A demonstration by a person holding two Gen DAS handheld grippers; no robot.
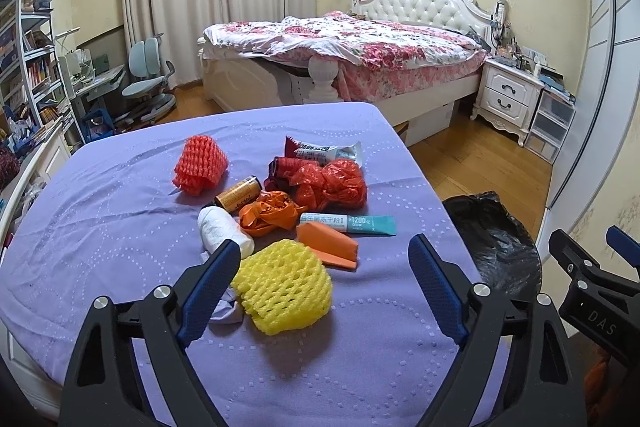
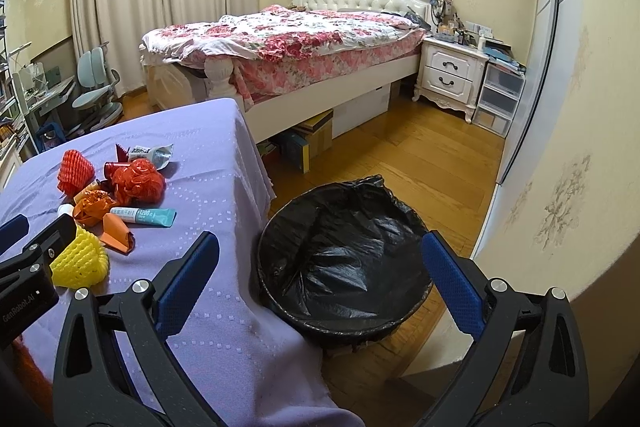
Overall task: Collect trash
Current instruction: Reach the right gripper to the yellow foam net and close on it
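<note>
Trash lies on a table with a purple cloth (image 1: pixel 100 227): a yellow foam net (image 1: pixel 284 285), an orange foam net (image 1: pixel 200 167), a red crumpled bag (image 1: pixel 334 183), an orange bag (image 1: pixel 266 213), a white roll (image 1: pixel 224 229), a brown can (image 1: pixel 238 195), an orange paper wedge (image 1: pixel 328 245), a teal sachet (image 1: pixel 352 225) and a wrapper (image 1: pixel 326 151). My left gripper (image 1: pixel 324 263) is open and empty, just above the yellow net. My right gripper (image 2: pixel 320 255) is open and empty above a bin lined with a black bag (image 2: pixel 340 255), right of the table.
The bin (image 1: pixel 492 243) stands on the wood floor at the table's right edge. A bed (image 2: pixel 288 43), a white nightstand (image 2: pixel 452 71) and plastic drawers (image 2: pixel 498 95) stand behind. A desk chair (image 1: pixel 148 83) and bookshelves (image 1: pixel 32 59) are at the left.
</note>
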